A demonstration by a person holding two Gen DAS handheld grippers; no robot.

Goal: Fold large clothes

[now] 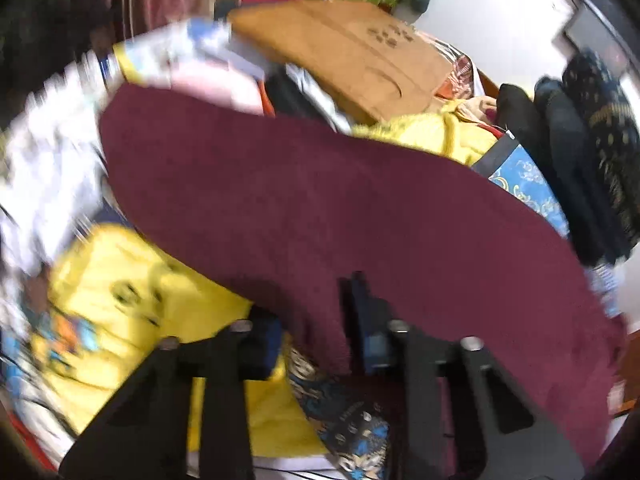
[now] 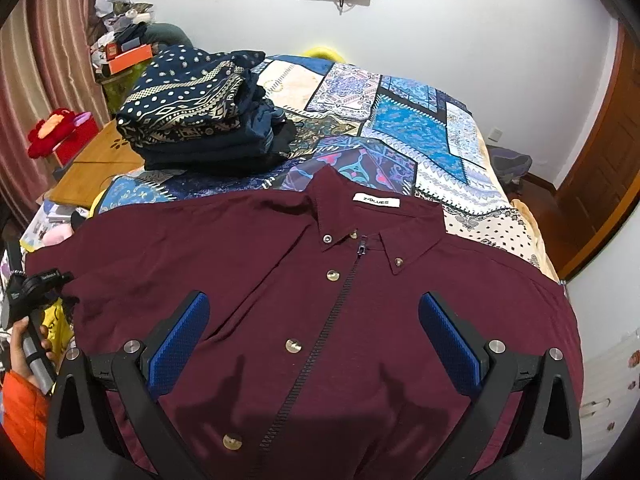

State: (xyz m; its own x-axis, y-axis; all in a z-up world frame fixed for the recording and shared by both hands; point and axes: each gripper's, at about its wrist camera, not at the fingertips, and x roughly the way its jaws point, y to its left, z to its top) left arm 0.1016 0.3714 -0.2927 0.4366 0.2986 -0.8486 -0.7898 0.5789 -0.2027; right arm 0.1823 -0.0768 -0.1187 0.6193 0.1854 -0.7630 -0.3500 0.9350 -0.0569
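A maroon button-up shirt point(image 2: 280, 264) lies front up on the patterned bedspread point(image 2: 420, 128), its collar towards the far wall. My right gripper point(image 2: 314, 340) hovers over the shirt's chest, open wide, with its blue pads point(image 2: 180, 344) either side of the zip line and nothing between them. In the blurred left wrist view, my left gripper point(image 1: 316, 328) is at the shirt's edge point(image 1: 320, 200), shut on a fold of maroon cloth bunched between its fingers. The right wrist view shows that left gripper point(image 2: 40, 284) at the shirt's left edge, held by a hand point(image 2: 24, 344) with an orange sleeve.
A stack of folded dark clothes point(image 2: 200, 120) sits on the bed behind the shirt at the left. Beside the bed lie a cardboard box point(image 1: 352, 64), yellow cloth point(image 1: 120, 300) and a low wooden table point(image 2: 96, 160). A wooden door point(image 2: 608, 160) stands at the right.
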